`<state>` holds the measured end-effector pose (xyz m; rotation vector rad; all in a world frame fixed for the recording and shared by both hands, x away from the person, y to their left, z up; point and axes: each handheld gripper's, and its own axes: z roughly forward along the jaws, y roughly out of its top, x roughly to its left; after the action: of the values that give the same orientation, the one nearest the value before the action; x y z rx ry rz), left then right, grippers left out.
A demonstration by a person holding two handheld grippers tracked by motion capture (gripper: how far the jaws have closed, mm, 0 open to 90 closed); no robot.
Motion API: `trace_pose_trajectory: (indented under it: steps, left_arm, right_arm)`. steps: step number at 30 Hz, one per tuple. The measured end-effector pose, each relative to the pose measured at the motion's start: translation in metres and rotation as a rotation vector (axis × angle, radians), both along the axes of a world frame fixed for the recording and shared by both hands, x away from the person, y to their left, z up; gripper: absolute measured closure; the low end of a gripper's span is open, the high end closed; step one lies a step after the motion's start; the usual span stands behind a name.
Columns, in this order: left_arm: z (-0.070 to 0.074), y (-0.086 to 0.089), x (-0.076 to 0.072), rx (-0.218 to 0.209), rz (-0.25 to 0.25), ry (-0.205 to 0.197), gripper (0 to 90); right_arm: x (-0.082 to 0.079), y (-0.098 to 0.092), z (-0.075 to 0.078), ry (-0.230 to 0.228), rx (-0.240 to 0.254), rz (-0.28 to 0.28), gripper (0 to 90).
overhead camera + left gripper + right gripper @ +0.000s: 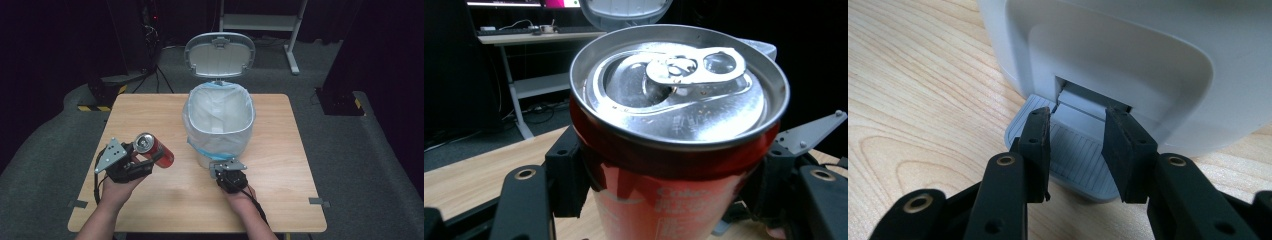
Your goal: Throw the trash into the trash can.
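Note:
A red soda can (154, 149) with a silver top and pull tab (694, 67) is held tilted above the table's left side, my left gripper (146, 159) shut on its body (664, 200). My right gripper (226, 169) sits at the foot of the white pedal bin (220, 125), pointing at its base. Its jaws stand a little apart with nothing between them, and their tips (1077, 135) rest over the grey ribbed pedal (1075, 160). The bin's lid (220, 54) stands raised, showing the clear liner bag inside.
The wooden table (150, 110) carries the bin at its middle. Beyond it are dark floor, a white desk frame (292, 45) and black stands with hazard tape (100, 95). Both forearms enter from the near edge.

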<state>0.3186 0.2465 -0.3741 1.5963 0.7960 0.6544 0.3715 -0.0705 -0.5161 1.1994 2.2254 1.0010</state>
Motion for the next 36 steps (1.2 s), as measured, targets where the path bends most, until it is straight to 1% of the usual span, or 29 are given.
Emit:
trace_pose_trajectory:
  steps: [3, 11, 16, 21, 26, 33, 36]
  left_arm:
    - [0.002, -0.001, 0.001, 0.0, 0.0, -0.005, 33.9]
    - [0.01, -0.001, 0.005, -0.024, 0.004, -0.022, 33.9]
    - [0.02, -0.002, 0.007, -0.034, 0.005, -0.044, 33.8]
    - [0.026, -0.003, 0.009, -0.038, 0.004, -0.056, 33.9]
    - [0.036, -0.004, 0.011, -0.058, 0.001, -0.073, 33.9]
    - [0.044, -0.007, 0.015, -0.069, -0.002, -0.09, 33.9]
    - [0.052, -0.01, 0.018, -0.074, -0.004, -0.106, 33.9]
  right_arm:
    - [0.0, 0.0, 0.0, 0.0, 0.0, 0.0, 63.5]
    - [0.0, 0.0, 0.0, -0.004, -0.003, 0.003, 63.5]
    - [0.0, 0.0, 0.0, 0.0, 0.001, 0.0, 63.5]
    - [0.0, 0.0, 0.0, -0.004, -0.003, 0.003, 63.4]
    - [0.0, 0.0, 0.0, -0.004, -0.003, 0.002, 63.4]
    - [0.0, 0.0, 0.0, -0.001, 0.0, 0.0, 63.5]
    - [0.0, 0.0, 0.0, -0.001, 0.0, 0.001, 63.5]
